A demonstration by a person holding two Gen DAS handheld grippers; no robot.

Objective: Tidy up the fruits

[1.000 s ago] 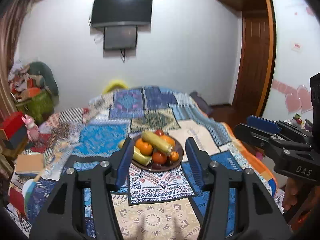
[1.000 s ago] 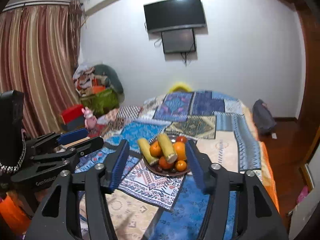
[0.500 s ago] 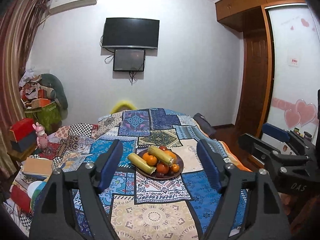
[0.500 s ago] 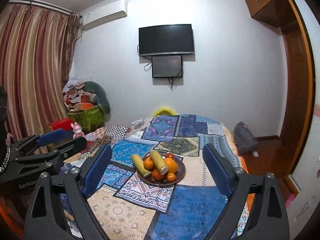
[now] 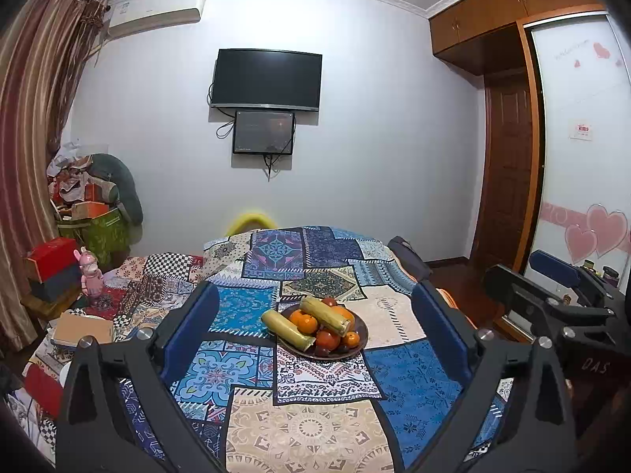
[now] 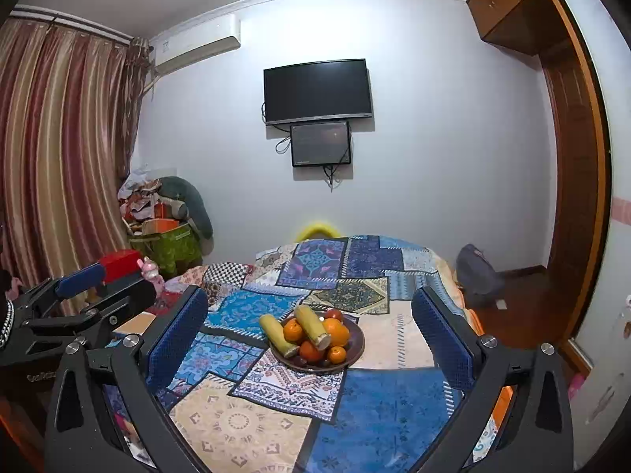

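Patchwork-covered bed (image 5: 311, 425) is seen below wall TV (image 5: 266, 79); fruit plate (image 5: 361, 341) rests mid-bed. Left gripper (image 5: 315, 333) and right gripper (image 6: 309, 333) jaws have just been opening, spread wide, nothing between.

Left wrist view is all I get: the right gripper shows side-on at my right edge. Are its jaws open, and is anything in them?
Observer: In its own view the right gripper is wide open, its jaws having just been opening. Nothing is between the pads, and the fruit plate lies ahead on the patchwork cover.
Operator: What's on the floor right of the bed?
Observer: A grey bag sits on the wooden floor, a small pale scrap beside it.
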